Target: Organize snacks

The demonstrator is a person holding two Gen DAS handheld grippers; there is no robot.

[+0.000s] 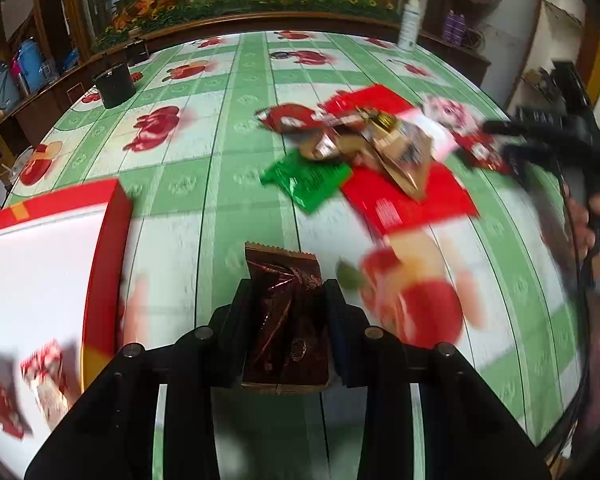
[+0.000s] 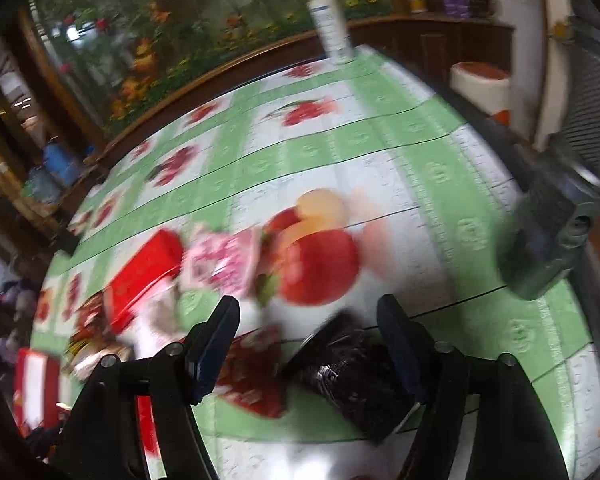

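Left gripper (image 1: 286,308) clamped on a dark maroon foil snack packet (image 1: 286,320), both fingers pressed against its sides, crimped top edge sticking out ahead of the fingertips, held above the green-and-white fruit-print tabletop (image 1: 220,128). To the left of this gripper, a red-rimmed white box (image 1: 106,264), open on top, with a couple of red-and-white wrapped snacks (image 1: 44,376) lying inside at its near end, too blurred to tell apart. Ahead and to the right, a loose heap of snacks (image 1: 372,148) on the tabletop: red packs, a green pack (image 1: 308,180), a gold-brown wrapper (image 1: 400,152), a pink-and-white one behind. Far ahead to the left, a black cup (image 1: 114,84); far ahead to the right, a white spray bottle (image 1: 409,22) standing upright at the tabletop's far edge.

Right gripper (image 2: 308,320) spread wide, fingers well apart and gripping nothing. Between and just below its fingers, a black glossy packet (image 2: 352,376) lying on the tabletop, with a red packet (image 2: 256,376) just beside it toward the left finger; contact with either finger cannot be told through the blur. Ahead and to the left of this gripper, a pink packet (image 2: 224,264) next to a long red pack (image 2: 144,280).
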